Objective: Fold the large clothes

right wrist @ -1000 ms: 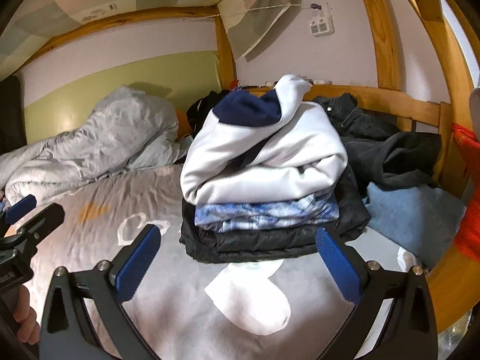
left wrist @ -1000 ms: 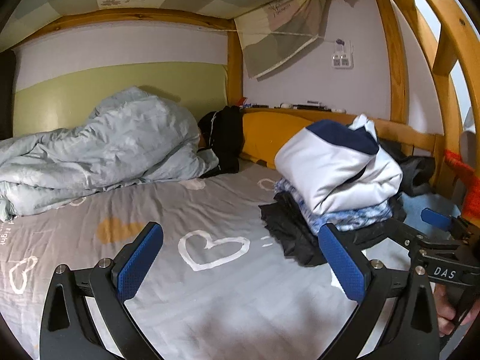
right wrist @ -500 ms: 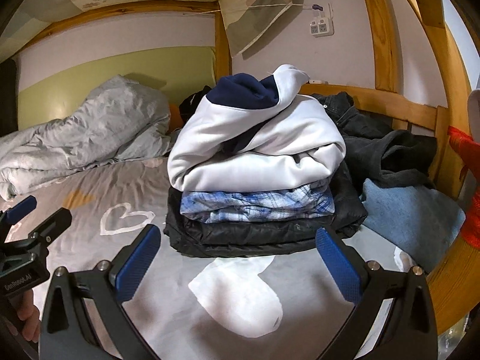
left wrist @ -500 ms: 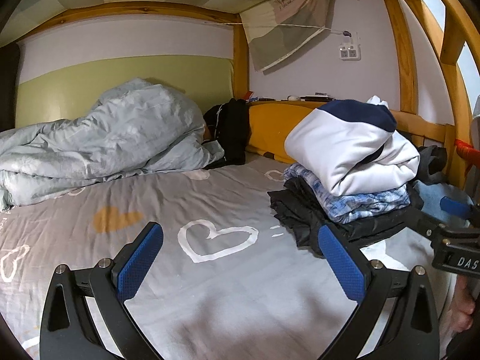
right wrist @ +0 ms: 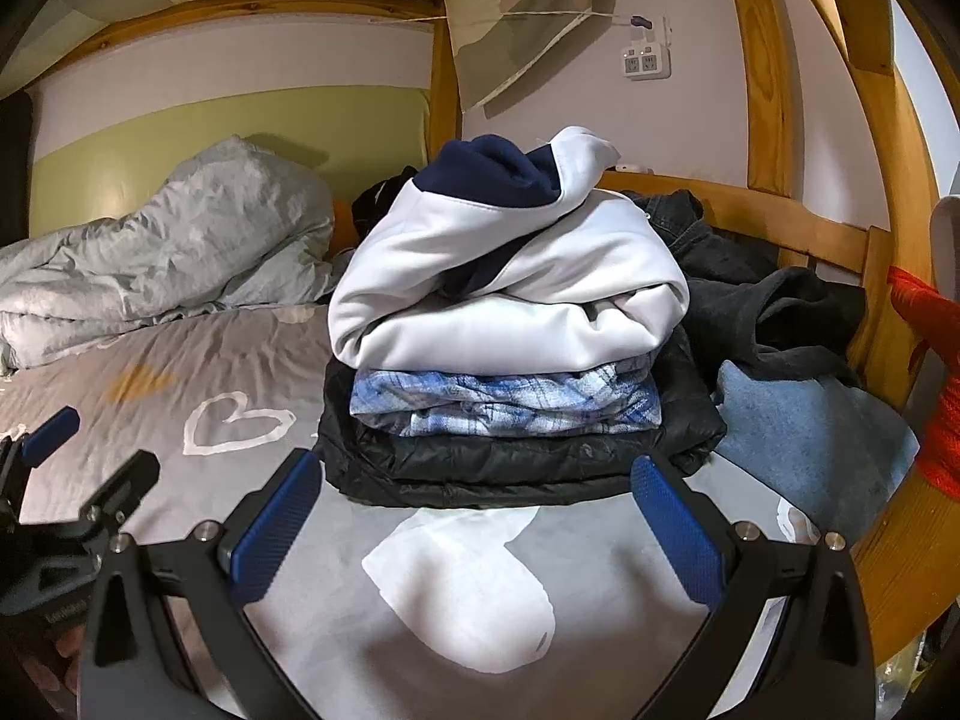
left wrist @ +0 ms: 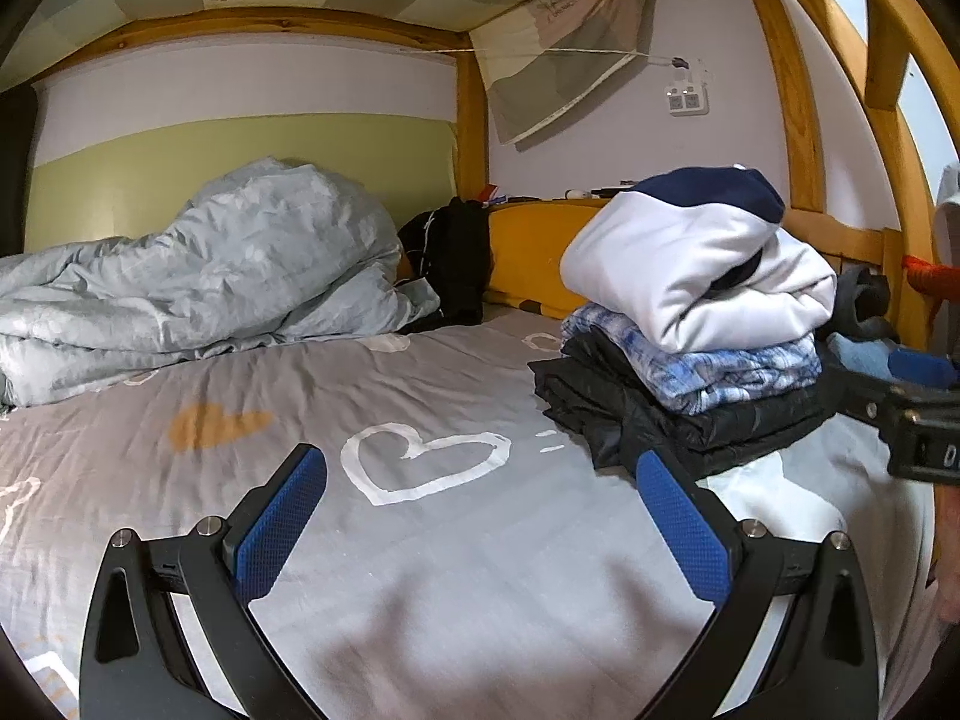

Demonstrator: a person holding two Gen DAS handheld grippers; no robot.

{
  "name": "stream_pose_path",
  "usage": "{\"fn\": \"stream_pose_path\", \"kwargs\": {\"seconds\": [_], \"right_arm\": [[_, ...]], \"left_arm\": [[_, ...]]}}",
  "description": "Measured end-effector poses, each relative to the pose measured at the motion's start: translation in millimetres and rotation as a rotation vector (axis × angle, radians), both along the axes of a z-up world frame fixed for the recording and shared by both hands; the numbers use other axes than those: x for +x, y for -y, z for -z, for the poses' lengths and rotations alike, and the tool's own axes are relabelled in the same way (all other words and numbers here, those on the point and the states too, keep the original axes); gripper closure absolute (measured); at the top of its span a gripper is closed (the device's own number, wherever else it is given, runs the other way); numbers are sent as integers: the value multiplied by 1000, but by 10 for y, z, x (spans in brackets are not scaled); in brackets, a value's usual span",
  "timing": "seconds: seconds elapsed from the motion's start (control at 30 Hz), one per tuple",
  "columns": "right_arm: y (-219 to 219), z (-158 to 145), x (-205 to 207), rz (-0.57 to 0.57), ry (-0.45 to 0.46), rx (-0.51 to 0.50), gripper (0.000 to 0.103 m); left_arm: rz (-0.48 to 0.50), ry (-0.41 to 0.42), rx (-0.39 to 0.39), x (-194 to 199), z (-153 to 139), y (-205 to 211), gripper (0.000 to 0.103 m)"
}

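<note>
Three folded garments, a white-and-navy hooded sweatshirt (right wrist: 510,294) topmost, are sitting stacked on the grey heart-print bed (right wrist: 252,360); both tongs, left (left wrist: 480,531) and right (right wrist: 477,525), are gaping empty; nudging risks toppling the bulging pile.

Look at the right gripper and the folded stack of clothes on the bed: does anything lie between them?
Nothing visible does. The right gripper is open and faces the folded stack head-on, with only bare grey bedsheet between them. The left gripper sits off to the side, clear of that path.
</note>
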State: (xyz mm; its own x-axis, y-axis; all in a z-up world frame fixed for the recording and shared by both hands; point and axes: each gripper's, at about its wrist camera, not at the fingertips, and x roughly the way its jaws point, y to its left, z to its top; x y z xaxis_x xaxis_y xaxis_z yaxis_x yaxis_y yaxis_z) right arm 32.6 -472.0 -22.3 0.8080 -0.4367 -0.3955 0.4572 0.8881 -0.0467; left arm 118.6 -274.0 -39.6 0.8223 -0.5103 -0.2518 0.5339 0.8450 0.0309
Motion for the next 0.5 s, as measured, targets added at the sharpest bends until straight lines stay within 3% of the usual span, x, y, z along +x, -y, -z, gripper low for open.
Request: {"fn": "stream_pose_path", "kwargs": {"seconds": [0.3,0.5], "right_arm": [[-19,66,47,5,-36,-8,0],[-45,116,84,4,-69,-18,0]], "left_arm": [[-9,42,-43,-75,-9,-74,0],[-4,29,-22,-72,2,-59,0]]}}
